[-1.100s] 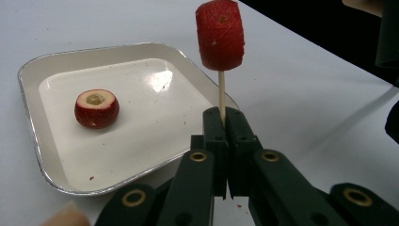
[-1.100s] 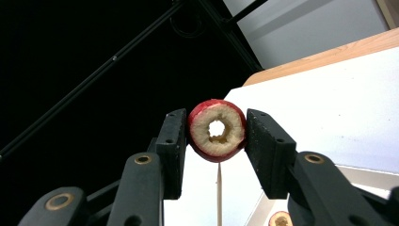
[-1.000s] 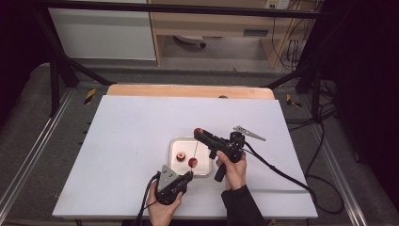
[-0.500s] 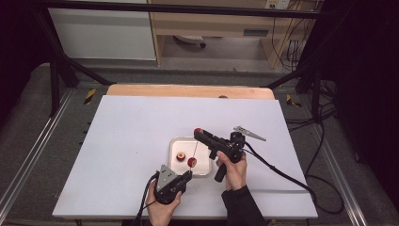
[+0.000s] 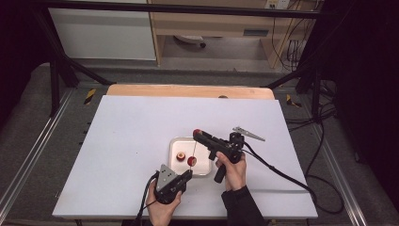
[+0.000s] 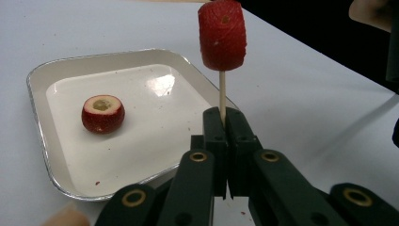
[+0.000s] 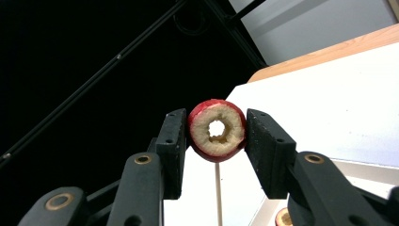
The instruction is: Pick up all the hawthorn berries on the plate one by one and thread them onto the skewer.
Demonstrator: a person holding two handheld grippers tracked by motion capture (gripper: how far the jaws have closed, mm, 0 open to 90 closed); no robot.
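Nothing moved since before: left tongs (image 6: 225, 141) clamp skewer (image 6: 222, 96), right tongs (image 7: 214, 136) grip fruit (image 7: 217, 130).

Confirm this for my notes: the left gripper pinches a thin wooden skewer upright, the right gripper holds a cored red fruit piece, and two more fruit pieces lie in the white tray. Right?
Not quite. The white tray holds one fruit piece, not two, as the left gripper view shows. The rest stands: the left gripper pinches the skewer upright, and the right gripper holds a cored red piece.
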